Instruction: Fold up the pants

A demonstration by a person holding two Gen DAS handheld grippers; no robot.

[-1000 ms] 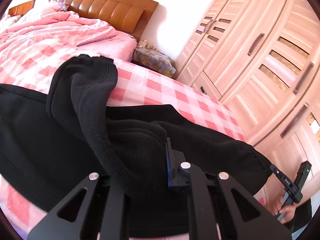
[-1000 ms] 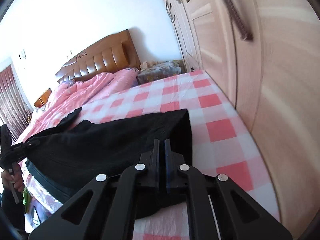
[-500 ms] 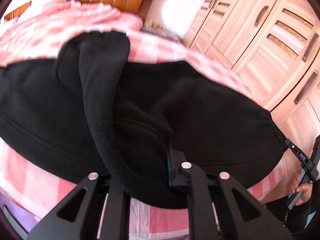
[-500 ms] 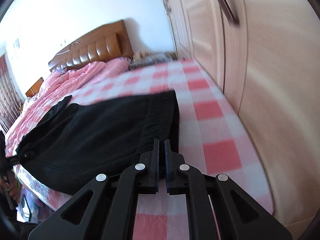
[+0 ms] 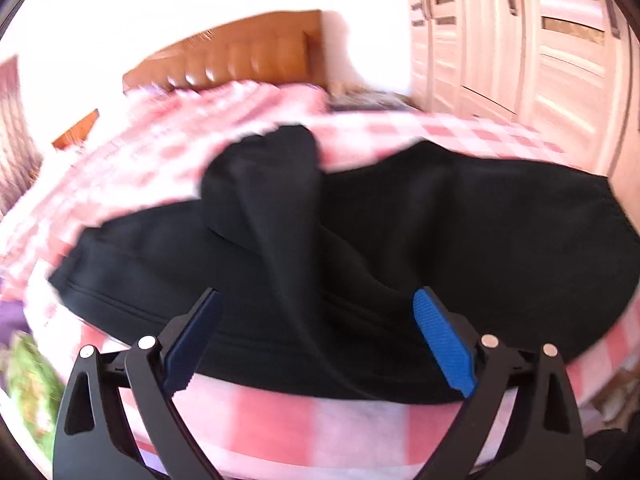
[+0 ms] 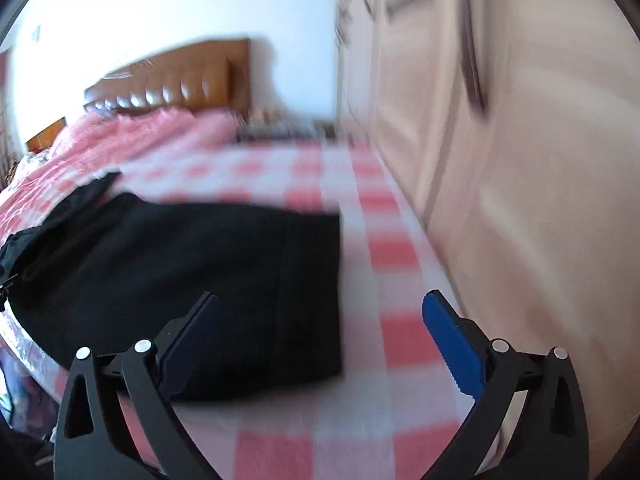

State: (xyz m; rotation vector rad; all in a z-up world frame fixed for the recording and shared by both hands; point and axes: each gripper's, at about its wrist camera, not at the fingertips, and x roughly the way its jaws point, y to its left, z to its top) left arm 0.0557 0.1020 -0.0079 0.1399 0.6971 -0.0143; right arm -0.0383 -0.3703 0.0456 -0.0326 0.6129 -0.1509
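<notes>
Black fleece pants (image 5: 400,240) lay limp and soft, likeliest gripped at the twelve o'clock cuff; left gripper (image 5: 316,340) and right gripper (image 6: 320,344) had just sprung open, empty.

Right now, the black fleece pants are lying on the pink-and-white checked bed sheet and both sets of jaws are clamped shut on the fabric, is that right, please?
Not quite: the black fleece pants do lie on the pink-and-white checked bed sheet, but both sets of jaws have just been opening and stand wide, gripping nothing. Each wrist view shows the blue pads spread apart.
</notes>
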